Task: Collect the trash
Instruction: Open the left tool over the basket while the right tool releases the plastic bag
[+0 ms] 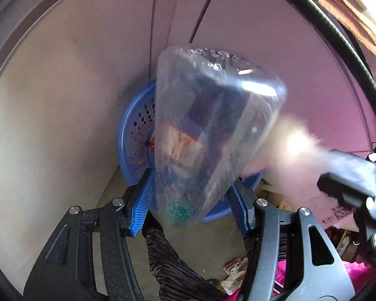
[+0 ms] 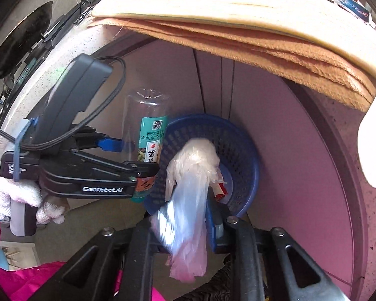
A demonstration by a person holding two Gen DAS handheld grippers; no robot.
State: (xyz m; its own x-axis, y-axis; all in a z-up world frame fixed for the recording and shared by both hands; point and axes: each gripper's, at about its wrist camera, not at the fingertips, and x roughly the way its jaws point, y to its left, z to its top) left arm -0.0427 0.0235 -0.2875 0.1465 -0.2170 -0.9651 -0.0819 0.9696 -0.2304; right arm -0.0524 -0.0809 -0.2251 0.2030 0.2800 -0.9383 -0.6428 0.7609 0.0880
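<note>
My left gripper is shut on an empty clear plastic bottle, held cap-down over a blue perforated trash basket. In the right wrist view the left gripper holds the bottle, with its green label, beside the basket. My right gripper is shut on a crumpled clear and pink plastic bag that reaches into the basket mouth. A red and white wrapper lies inside the basket. The right gripper shows blurred at the right of the left wrist view.
The basket stands on the floor against pale pink cabinet doors. A folded tan cloth hangs over the countertop edge above. A dark pan sits on a stove at the far left. Clutter and scraps lie on the floor.
</note>
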